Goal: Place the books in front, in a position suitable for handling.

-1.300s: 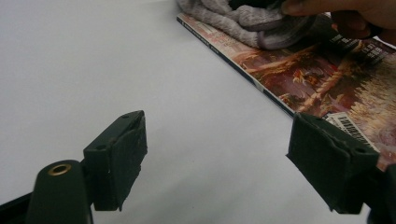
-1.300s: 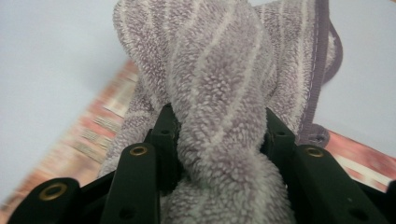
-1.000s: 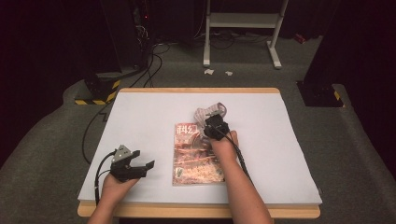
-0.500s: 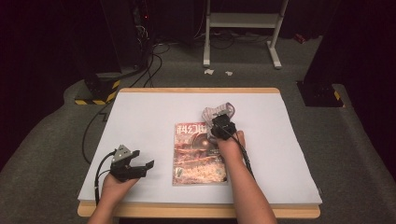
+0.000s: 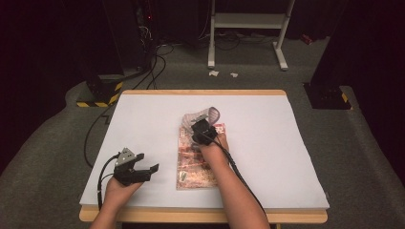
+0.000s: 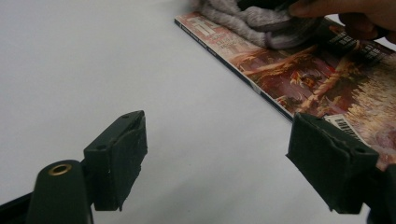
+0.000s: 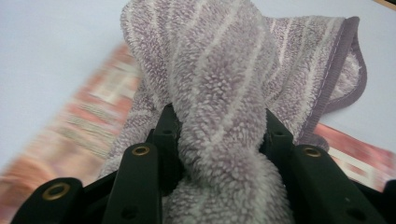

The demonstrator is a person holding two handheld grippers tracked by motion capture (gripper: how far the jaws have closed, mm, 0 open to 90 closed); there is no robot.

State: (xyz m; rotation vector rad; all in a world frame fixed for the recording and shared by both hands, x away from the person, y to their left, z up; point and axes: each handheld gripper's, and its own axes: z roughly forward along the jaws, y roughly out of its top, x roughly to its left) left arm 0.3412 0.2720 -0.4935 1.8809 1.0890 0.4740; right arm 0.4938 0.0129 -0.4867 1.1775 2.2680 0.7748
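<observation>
Towel (image 7: 219, 93), bunched, is sitting clamped between the jaws of the right gripper (image 7: 219, 135); both pads are pressing into a thick fold of it. In the high view the right gripper (image 5: 203, 132) is resting over the far end of a magazine (image 5: 193, 164), with the towel (image 5: 206, 116) spilling beyond the magazine's far edge onto the table cover.

The left gripper (image 5: 143, 168) is hanging above the near left part of the table, jaws standing apart with nothing between them; its own view is showing bare white cover between the two pads (image 6: 116, 158).

Surface: a white sheet (image 5: 282, 148) is covering a wooden table (image 5: 200, 92), whose light wood edge is showing at the far and near sides. The table is standing on grey carpet (image 5: 43, 157) in a dark room, with cables (image 5: 157, 52), a black-and-yellow-striped base (image 5: 98, 93) and a white frame (image 5: 248, 24) behind it.

The towel is looking like soft terry, pale purple-grey with thin light stripes and a darker purple hem (image 7: 348, 70). The magazine cover is reddish with printed text and a barcode (image 6: 343, 126).

Clearance: the magazine is lying near the table's middle, well apart from every edge. Bare sheet is lying to both sides of it, widest on the right. The left gripper is sitting well apart from the magazine's left edge.
</observation>
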